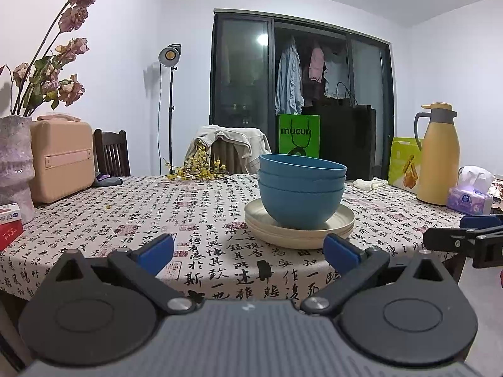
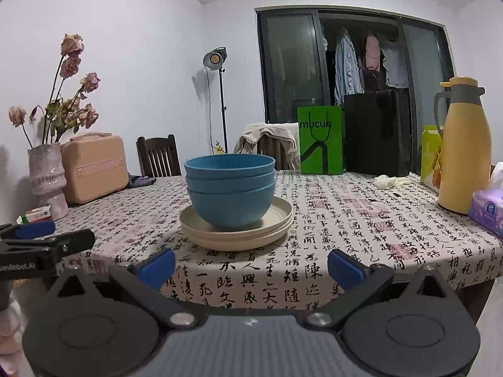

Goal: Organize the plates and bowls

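With both the left gripper (image 1: 248,249) and the right gripper (image 2: 251,264) held wide open and empty short of the table edge, the nested blue bowls (image 1: 301,188) on the cream plates (image 1: 298,229) could be toppled if only the top rim is pinched.

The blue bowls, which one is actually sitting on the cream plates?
The bottom bowl of the three; the other two nest inside it, above the plates.
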### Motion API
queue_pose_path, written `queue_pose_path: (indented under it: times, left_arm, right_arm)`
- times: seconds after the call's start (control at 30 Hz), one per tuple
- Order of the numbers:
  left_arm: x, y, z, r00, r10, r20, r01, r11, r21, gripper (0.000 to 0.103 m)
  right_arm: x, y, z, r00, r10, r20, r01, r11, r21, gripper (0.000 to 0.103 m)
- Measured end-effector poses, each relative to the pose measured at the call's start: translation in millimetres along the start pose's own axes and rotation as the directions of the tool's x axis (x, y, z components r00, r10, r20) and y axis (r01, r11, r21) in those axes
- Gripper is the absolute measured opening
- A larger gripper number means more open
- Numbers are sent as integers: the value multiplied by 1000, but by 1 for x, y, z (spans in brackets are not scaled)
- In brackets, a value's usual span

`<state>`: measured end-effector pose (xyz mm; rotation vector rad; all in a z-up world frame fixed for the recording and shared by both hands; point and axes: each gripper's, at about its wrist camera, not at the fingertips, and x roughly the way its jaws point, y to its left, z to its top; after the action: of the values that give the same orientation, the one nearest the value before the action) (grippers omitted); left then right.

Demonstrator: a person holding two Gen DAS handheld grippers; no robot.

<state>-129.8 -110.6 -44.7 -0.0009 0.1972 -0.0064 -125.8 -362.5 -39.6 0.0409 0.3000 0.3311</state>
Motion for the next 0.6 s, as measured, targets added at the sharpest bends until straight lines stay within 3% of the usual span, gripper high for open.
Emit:
queue_pose_path:
  times: [0.6]
  left_arm:
    - [1, -1, -1, 1000, -5, -4, 5, 1000, 9, 103]
  right_arm:
    - [3, -2, -2, 1000, 7, -4, -7, 1000, 3, 103]
